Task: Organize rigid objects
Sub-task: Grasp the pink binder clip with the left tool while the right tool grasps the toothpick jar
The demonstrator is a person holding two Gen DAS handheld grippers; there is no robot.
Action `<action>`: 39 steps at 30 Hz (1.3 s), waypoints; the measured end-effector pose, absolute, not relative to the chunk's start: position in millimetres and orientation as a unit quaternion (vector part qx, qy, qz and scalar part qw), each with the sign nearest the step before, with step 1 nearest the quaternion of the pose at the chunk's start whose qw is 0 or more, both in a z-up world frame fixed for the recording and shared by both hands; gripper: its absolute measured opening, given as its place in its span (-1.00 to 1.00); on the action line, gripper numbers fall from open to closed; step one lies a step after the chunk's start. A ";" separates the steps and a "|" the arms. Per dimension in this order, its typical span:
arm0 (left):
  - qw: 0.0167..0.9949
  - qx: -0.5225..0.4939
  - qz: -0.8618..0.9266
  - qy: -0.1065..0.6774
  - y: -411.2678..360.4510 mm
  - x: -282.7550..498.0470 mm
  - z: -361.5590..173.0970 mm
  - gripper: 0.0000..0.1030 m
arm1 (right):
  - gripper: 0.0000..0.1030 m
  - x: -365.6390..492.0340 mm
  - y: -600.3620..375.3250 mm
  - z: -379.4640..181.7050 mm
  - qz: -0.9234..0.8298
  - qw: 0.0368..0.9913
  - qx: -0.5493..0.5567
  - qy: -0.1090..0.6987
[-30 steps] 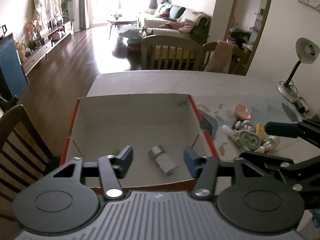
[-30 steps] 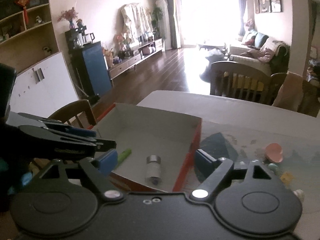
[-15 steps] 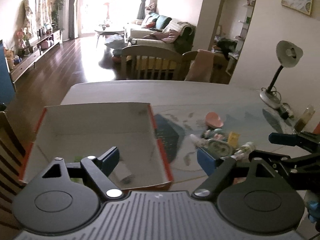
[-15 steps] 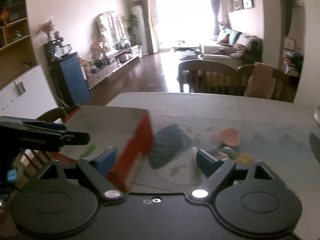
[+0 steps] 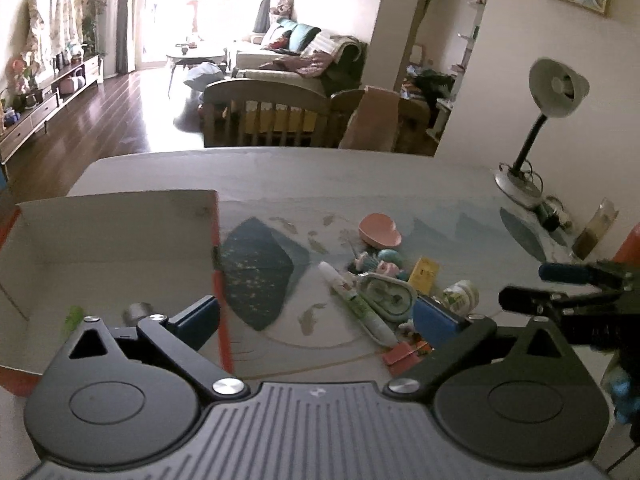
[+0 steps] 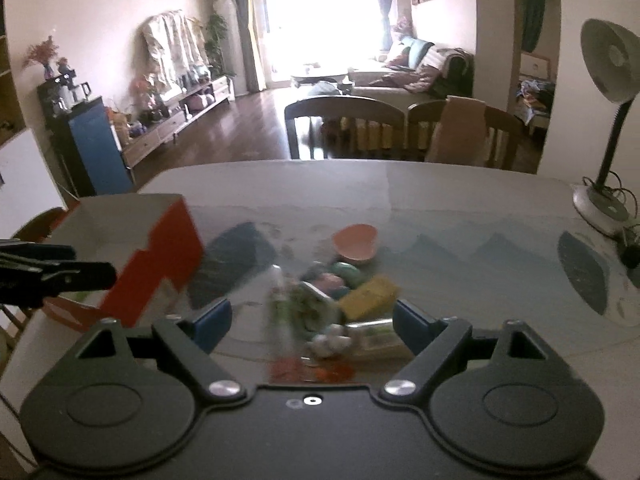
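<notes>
A red-sided cardboard box (image 5: 120, 232) sits on the table's left; it also shows in the right wrist view (image 6: 160, 256). Inside lie a silver-capped bottle (image 5: 136, 312) and a green item (image 5: 74, 316). A pile of small objects lies right of the box: a pink heart-shaped dish (image 5: 380, 231), a white tube (image 5: 356, 304), a yellow block (image 5: 426, 274), a small jar (image 5: 464, 294). My left gripper (image 5: 316, 320) is open and empty over the table between box and pile. My right gripper (image 6: 312, 320) is open and empty just before the pile (image 6: 340, 300).
A desk lamp (image 5: 532, 152) with cables stands at the table's right back, with a glass bottle (image 5: 594, 230) near it. Wooden chairs (image 5: 280, 116) stand at the far edge. The patterned mat (image 5: 260, 276) covers the table's centre.
Both grippers have swung right, from over the box towards the pile of small objects. Both stay open and empty.
</notes>
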State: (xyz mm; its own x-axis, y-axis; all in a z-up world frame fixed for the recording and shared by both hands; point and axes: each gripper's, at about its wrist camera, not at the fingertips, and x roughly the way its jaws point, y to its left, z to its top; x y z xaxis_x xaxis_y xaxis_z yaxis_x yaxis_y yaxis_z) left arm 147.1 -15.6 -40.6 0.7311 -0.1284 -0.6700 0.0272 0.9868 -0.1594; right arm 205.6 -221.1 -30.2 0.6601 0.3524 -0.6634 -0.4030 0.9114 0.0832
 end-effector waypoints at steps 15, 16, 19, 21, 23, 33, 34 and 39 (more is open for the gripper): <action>0.888 -0.103 -0.052 0.444 -74.6 185.0 -113.7 1.00 | 0.69 262.3 -261.9 -88.2 0.202 0.888 -0.079 0.406; 0.888 -0.102 -0.052 0.445 -77.7 186.3 -116.4 1.00 | 0.69 265.0 -262.5 -92.3 0.205 0.885 -0.081 0.411; 0.889 -0.092 -0.053 0.445 -88.7 188.5 -123.3 1.00 | 0.69 272.4 -262.6 -102.5 0.213 0.877 -0.091 0.420; 0.890 -0.085 -0.053 0.445 -96.0 190.3 -128.5 1.00 | 0.69 276.4 -261.4 -109.2 0.219 0.872 -0.098 0.426; 0.890 -0.076 -0.046 0.446 -102.3 192.5 -133.1 1.00 | 0.68 279.1 -258.8 -114.7 0.225 0.868 -0.108 0.429; 0.891 -0.050 -0.031 0.450 -125.2 200.1 -155.6 1.00 | 0.68 287.7 -244.8 -130.2 0.251 0.857 -0.142 0.427; 0.891 -0.050 -0.029 0.451 -125.5 200.8 -157.6 1.00 | 0.68 288.1 -243.5 -131.3 0.252 0.856 -0.144 0.427; 0.890 -0.045 -0.021 0.454 -128.2 203.4 -165.7 0.98 | 0.69 289.9 -237.7 -135.7 0.257 0.854 -0.153 0.425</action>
State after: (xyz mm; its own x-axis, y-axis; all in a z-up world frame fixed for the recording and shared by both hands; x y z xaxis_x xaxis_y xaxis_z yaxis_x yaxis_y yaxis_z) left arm 203.4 -128.2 -165.7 0.5867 -0.0780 -0.8060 -0.0032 0.9951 -0.0987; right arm 289.9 -237.7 -135.7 0.5064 0.3080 -0.8054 -0.5689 0.8212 -0.0437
